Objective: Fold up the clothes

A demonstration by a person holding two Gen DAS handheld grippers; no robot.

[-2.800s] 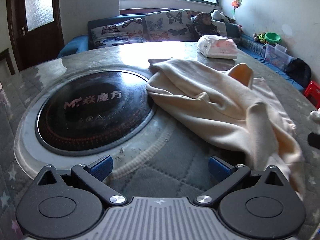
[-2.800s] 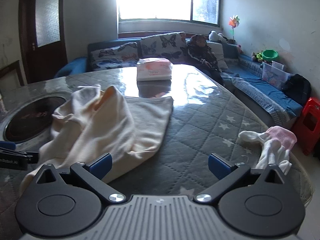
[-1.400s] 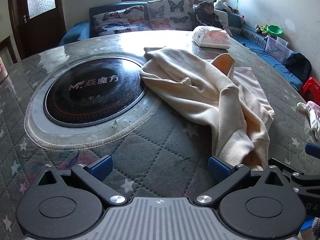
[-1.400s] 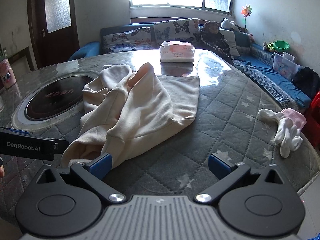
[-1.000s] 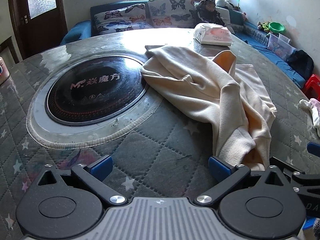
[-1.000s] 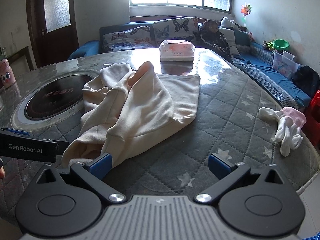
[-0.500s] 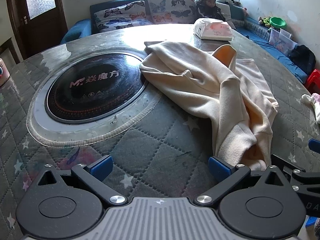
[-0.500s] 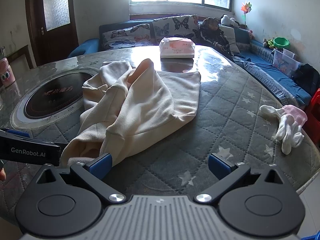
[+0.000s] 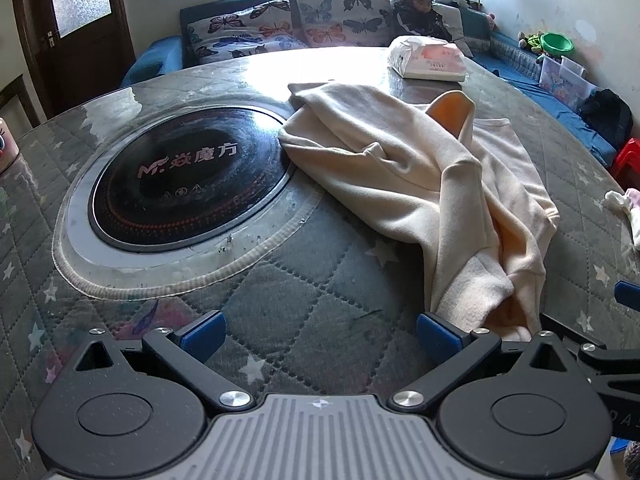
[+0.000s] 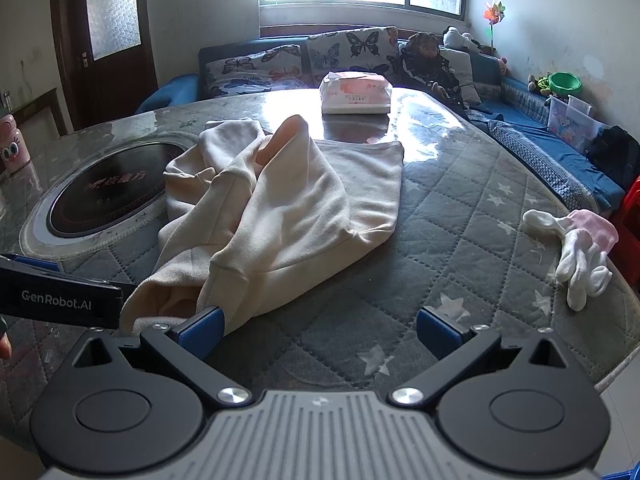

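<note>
Meanwhile, a crumpled cream fleece garment [image 10: 288, 208] lies bunched on the quilted grey star-patterned surface [image 10: 460, 216], just beside the round black induction hob [image 9: 188, 176] set into it. Both the left claw [image 9: 320, 330] and the right claw [image 10: 318, 326] hover empty, jaws spread wide, at the garment's near hem. Folding has likely not begun; gripping two separate hem corners and drawing the fabric flat away from the hob looks the sound first move.
</note>
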